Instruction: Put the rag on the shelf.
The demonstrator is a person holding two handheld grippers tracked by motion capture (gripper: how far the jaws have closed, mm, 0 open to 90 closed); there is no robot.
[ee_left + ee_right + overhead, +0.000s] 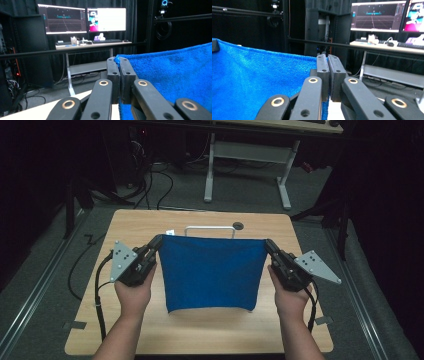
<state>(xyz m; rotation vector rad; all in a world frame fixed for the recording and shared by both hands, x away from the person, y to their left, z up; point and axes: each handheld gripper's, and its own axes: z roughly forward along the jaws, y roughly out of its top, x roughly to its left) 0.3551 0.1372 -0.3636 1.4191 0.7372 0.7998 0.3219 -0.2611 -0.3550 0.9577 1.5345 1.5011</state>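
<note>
- My left gripper pinches one top corner of the blue terry cloth towel; my right gripper pinches the other.
- The towel hangs stretched between them above the light wooden table, its lower edge near or on the tabletop.
- Grasping and lifting look done; spreading, folding or hanging on the white wire rack is left, I judge.

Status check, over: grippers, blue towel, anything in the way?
Left gripper and right gripper both shut on towel's top corners. Towel stretched between them, hanging over table. White handle behind it, apart.
</note>
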